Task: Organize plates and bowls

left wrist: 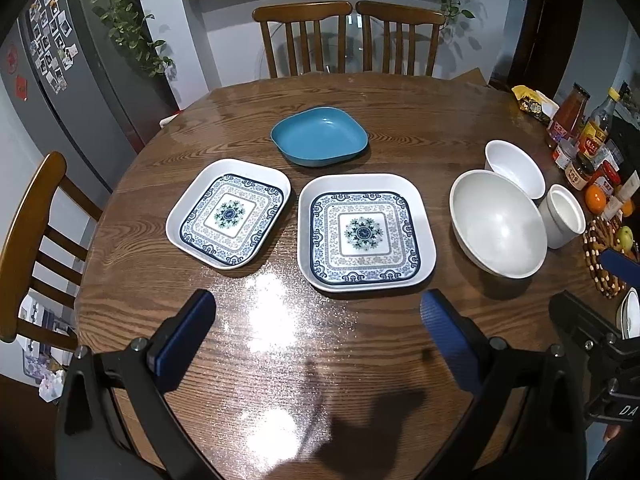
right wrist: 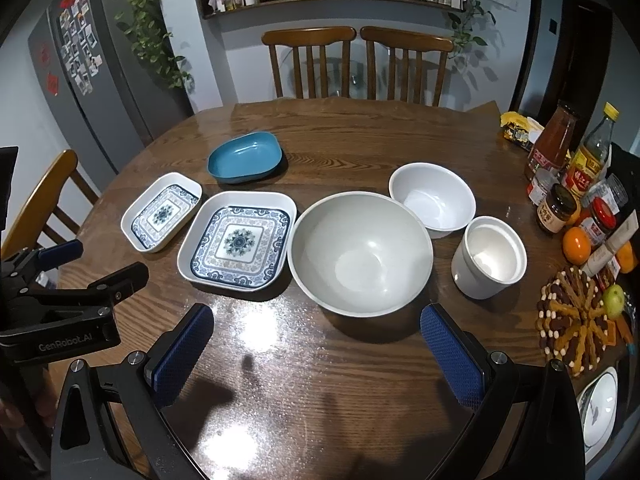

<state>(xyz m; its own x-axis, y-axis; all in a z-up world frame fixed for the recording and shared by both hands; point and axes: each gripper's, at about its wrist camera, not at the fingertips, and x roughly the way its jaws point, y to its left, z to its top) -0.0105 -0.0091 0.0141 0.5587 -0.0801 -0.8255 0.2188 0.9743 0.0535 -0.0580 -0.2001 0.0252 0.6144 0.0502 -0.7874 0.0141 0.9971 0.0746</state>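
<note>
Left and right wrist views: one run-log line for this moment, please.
left gripper: open, empty | right gripper: open, empty | patterned plates, blue dish, white bowls: unstacked on table

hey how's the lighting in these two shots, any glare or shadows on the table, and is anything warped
Left wrist view: bright glare patches on the glossy round wooden table between the open left gripper and the larger blue-patterned square plate, dark shadow nearer the camera. Right wrist view: similar glare ahead of the open right gripper, near the large white bowl. Fisheye bends both views' edges; nothing looks blurred.
</note>
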